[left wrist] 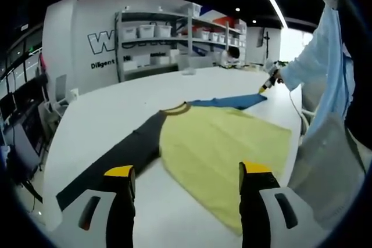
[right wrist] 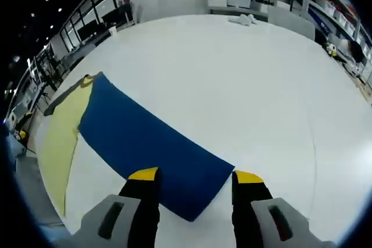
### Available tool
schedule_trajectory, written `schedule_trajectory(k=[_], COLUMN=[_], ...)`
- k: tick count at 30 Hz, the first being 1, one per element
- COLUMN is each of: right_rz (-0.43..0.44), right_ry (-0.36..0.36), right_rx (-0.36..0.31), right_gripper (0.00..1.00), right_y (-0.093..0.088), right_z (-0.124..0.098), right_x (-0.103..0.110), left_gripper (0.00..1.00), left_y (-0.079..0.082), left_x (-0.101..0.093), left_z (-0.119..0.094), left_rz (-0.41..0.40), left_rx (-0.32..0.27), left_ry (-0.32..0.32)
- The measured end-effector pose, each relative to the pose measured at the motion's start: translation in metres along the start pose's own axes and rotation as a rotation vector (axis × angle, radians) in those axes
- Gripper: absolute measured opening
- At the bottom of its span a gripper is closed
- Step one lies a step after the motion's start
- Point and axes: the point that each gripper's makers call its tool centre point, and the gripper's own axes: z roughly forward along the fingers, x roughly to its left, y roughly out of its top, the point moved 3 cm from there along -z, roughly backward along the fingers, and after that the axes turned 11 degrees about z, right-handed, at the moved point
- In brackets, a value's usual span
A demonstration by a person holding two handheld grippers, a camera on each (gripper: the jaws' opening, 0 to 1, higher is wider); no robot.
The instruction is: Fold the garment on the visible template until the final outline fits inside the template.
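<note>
Yellow shirt (left wrist: 224, 143) lying flat on table (right wrist: 244, 85), sleeves out; both grippers, left (left wrist: 189, 178) & right (right wrist: 192, 181), hovering w/ jaws wide, empty; right nearing blue sleeve (right wrist: 148, 143) end — prob. folding it inward next

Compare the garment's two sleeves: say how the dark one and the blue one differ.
The dark sleeve is charcoal or black; the blue sleeve is bright blue. The dark sleeve's cuff lies beside the left gripper; the blue sleeve's cuff lies between the open jaws of the right gripper. Both lie flat on the white table, stretched out from the yellow body.
</note>
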Motion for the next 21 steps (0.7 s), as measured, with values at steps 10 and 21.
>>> schedule_trajectory(k=[10,21], right_rz=[0.035,0.043], right_ry=[-0.046,-0.104], right_rx=[0.02,0.047], right_gripper=[0.26,0.17], right_y=[-0.001,-0.005], right_z=[0.002,0.011], right_x=[-0.011,-0.019], left_gripper=[0.71,0.7], left_y=[-0.001,0.0], left_x=[0.0,0.0], left_z=[-0.002,-0.002], left_rz=[0.005,0.006], left_rx=[0.003,0.012], left_ry=[-0.001,0.002])
